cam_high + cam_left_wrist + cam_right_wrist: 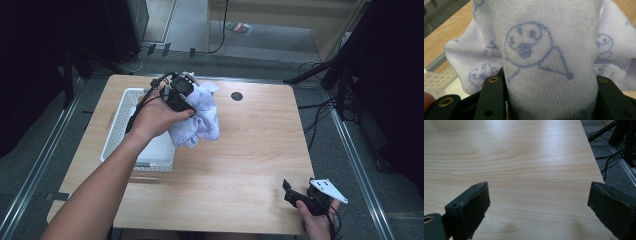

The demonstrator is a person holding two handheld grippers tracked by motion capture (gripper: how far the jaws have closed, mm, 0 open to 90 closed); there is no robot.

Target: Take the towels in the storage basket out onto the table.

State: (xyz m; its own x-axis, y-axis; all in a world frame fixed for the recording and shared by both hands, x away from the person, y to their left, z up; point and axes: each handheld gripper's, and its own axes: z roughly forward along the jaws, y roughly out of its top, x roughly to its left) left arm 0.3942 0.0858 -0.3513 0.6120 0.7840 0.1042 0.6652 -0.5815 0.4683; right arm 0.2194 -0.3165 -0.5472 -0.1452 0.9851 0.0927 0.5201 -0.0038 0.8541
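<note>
A white towel (pixel 200 117) printed with blue doodle faces hangs bunched above the table, just right of the white perforated basket (pixel 122 117). My left gripper (pixel 182 92) is shut on the towel's upper part. In the left gripper view a thick fold of the towel (pixel 544 62) fills the space between the two black jaws. My right gripper (pixel 300 192) rests near the table's front right corner. It is open, and the right gripper view has bare wood between its wide-apart pads (pixel 477 205).
The wooden table (pixel 250 150) has a small black round hole (pixel 236 96) near its far edge. Cables and stand legs lie on the grey floor (pixel 320 107) to the right of the table and behind it.
</note>
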